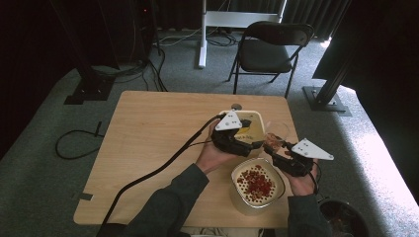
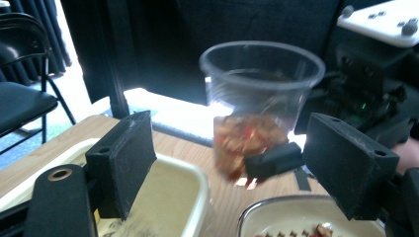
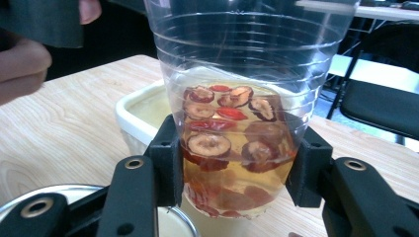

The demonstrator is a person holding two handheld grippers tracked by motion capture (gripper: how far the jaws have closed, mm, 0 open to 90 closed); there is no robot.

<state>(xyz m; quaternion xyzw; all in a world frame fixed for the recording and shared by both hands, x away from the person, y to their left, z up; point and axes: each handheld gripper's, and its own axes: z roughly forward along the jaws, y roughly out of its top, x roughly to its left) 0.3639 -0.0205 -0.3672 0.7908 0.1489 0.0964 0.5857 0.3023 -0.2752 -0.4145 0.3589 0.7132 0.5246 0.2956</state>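
1. While the right tool (image 3: 232, 163) clamps its two black jaws on the lower half of a clear plastic cup (image 3: 247, 98), the cup stands upright between the jaws; in the high view it sits just ahead of that tool (image 1: 276, 148), above the surface (image 1: 148, 148).
2. A squeeze on thin plastic could go wrong, I judge: the ribbed wall may buckle, and liquid would then rise or the cup would slip down out of the jaws.
3. If the cup tips too fast toward the bowl below, the sliced fruit could slide out in one lump and splash over the rim onto the surface.
4. Just beside the cup, the left tool (image 2: 247, 163) has its jaws standing apart with nothing pressed between them; a bump from it could knock the cup, since the two tools are near each other.
5. Inside the cup lie red and brown slices of dried fruit in amber liquid, filling roughly its lower half.
6. Below and nearer the person than the right tool sits a round metal bowl (image 1: 257, 185) with a pale filling topped with red bits.
7. Under the left tool (image 1: 242, 140) stands a cream rectangular tub (image 2: 192, 192) with a pale, smooth filling; what it is I cannot tell.
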